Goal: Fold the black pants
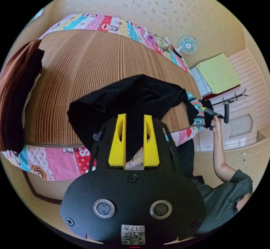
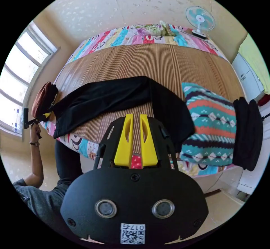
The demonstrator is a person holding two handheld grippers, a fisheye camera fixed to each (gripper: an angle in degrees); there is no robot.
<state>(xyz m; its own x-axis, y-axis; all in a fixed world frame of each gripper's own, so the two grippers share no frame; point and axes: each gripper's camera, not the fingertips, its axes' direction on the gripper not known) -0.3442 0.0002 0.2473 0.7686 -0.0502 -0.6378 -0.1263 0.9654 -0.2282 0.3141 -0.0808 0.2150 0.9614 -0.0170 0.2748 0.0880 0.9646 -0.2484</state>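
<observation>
Striped bed mat (image 2: 168,63), black pants (image 2: 112,97) folded over, both grippers seemingly released.

A bedroom in a home: a bed (image 2: 157,63) with a patchwork sheet (image 2: 132,36) under a woven mat, a fan (image 2: 200,18) (by the wall), a window (image 2: 17,74), white cupboards (image 1: 202,84).

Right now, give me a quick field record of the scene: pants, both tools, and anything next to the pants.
pants: black pants spread across the mat, bent where the two legs part
left tool: left tool jaws apart, black cloth between them, grip unclear
right tool: right tool open, over bare mat, holding nothing
neighbour: patterned sweater beside the pants
far edge: fan
</observation>
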